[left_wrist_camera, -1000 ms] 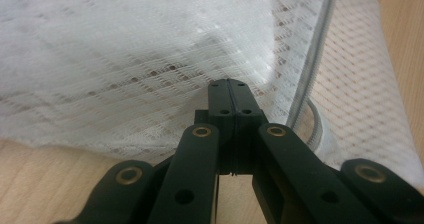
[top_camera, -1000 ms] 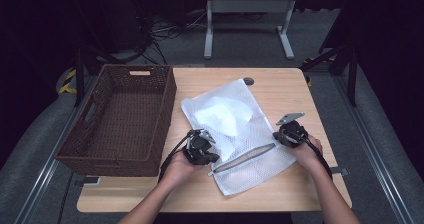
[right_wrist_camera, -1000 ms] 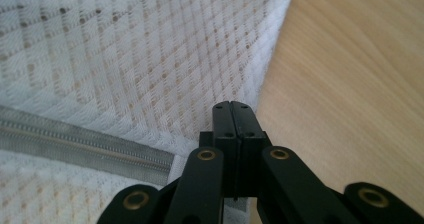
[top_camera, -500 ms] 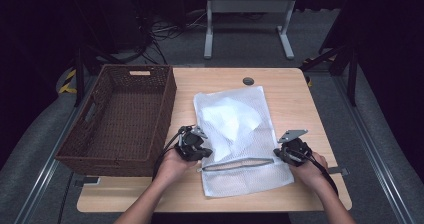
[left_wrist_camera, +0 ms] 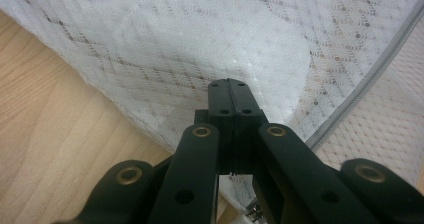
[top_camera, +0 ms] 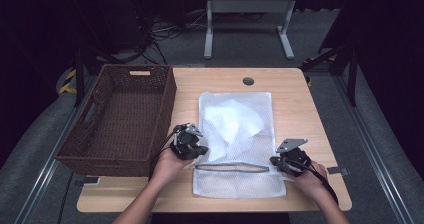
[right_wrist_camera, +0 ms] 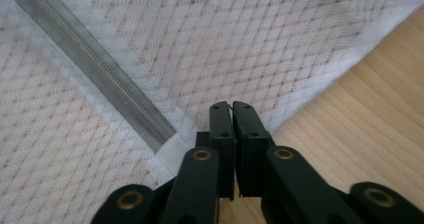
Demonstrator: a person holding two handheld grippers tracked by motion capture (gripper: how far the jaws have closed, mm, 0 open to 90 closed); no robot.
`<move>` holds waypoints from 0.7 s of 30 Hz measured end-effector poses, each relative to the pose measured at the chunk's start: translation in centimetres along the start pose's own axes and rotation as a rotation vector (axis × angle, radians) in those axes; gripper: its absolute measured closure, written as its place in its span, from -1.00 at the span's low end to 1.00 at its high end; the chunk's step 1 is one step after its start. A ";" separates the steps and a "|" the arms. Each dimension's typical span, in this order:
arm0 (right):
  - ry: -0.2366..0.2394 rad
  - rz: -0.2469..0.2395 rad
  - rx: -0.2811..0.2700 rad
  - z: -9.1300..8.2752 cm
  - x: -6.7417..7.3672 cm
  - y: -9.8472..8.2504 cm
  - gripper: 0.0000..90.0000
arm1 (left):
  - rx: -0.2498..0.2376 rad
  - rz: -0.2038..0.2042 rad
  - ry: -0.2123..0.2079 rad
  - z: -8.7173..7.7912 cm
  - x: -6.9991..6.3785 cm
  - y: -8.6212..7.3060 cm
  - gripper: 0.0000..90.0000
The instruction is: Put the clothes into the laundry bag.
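Now, line by line:
Mesh laundry bag (top_camera: 239,144): lies flat on the wooden table (top_camera: 295,99), just right of the wicker basket (top_camera: 120,119), with white cloth (top_camera: 231,118) inside and its grey zipper (top_camera: 231,168) running across near the person's edge.
Left gripper (top_camera: 200,150): at the bag's left edge by the zipper, jaws pressed together on the mesh.
Right gripper (top_camera: 274,161): at the bag's right edge by the zipper's end, jaws just opening by a sliver; no mesh visibly clamped between them.
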State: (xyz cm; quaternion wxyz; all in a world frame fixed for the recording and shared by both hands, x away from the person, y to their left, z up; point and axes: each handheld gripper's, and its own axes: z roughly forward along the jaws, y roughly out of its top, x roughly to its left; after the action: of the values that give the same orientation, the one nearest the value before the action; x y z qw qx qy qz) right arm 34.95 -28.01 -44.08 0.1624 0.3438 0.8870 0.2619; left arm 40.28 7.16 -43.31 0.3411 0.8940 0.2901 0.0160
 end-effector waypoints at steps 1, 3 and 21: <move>0.004 0.012 -0.011 -0.1 -0.1 0.0 0.86 | -0.003 -0.001 0.001 -0.1 0.0 0.0 1.00; 0.002 0.022 -0.030 -0.3 -0.2 0.0 0.70 | -0.009 -0.003 0.009 -0.3 -0.1 -0.2 0.94; -0.001 0.037 -0.154 -1.5 -0.5 -1.1 -0.64 | -0.055 0.030 0.018 -2.1 -2.4 -2.7 -0.24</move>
State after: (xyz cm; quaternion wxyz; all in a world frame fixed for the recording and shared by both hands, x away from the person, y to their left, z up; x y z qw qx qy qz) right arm 34.04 -29.60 -43.42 0.1838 0.3467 0.8577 0.3322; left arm 36.38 8.79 -42.94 0.3624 0.8885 0.2791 0.0374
